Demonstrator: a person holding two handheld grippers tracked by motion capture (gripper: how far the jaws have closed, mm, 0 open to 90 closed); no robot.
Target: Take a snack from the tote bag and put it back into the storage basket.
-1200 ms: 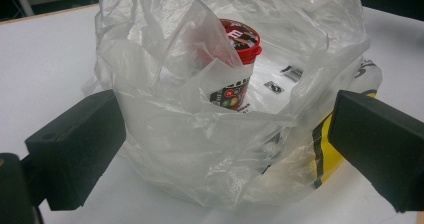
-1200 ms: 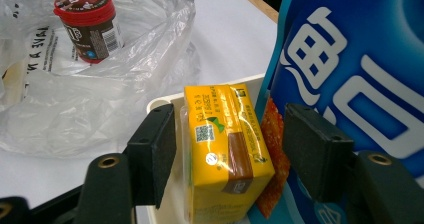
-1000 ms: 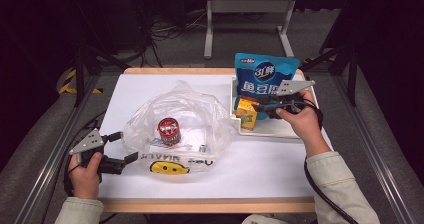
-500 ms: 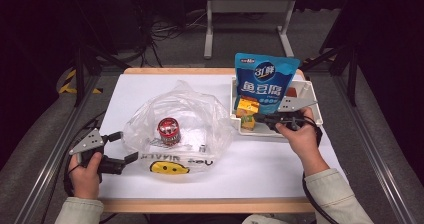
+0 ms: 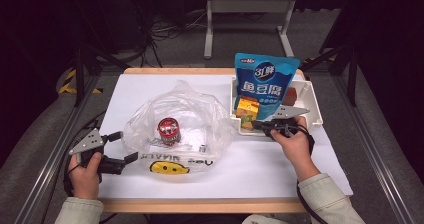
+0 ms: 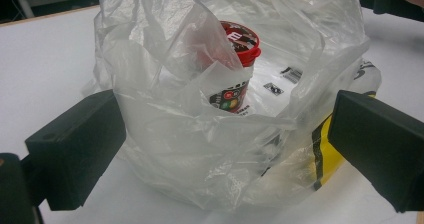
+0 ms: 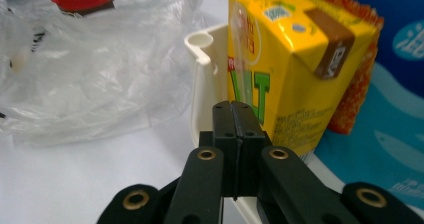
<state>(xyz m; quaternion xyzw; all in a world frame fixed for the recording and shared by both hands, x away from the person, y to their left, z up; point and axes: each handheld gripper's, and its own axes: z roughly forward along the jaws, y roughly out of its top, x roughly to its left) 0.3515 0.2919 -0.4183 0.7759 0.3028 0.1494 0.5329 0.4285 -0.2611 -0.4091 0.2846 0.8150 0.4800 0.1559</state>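
Observation:
A clear plastic bag [image 5: 185, 114] lies on the white table with a red-lidded cup [image 5: 168, 129] upright inside it. My left gripper [image 5: 125, 145] is open at the bag's near left edge. In the left gripper view its jaws stand wide on either side of the bag [image 6: 165, 109], with the cup [image 6: 235, 69] behind the film. My right gripper [image 5: 256, 125] is shut with nothing between its jaws. It sits low at the front left corner of a white tray [image 5: 312, 96]. In the right gripper view, the right gripper [image 7: 234, 119] points at a yellow drink carton [image 7: 290, 74] just inside the tray wall [image 7: 202, 84].
A tall blue snack pouch [image 5: 265, 84] stands in the tray behind the yellow carton [image 5: 246, 106], with an orange packet [image 7: 357, 84] between them. The bag carries a yellow smiley print [image 5: 170, 168] near the table's front edge. Metal rails run along both sides of the table.
My right hand has come down and toward the table's near side, from above the carton to the tray's front corner. The left hand and the bag have stayed put.

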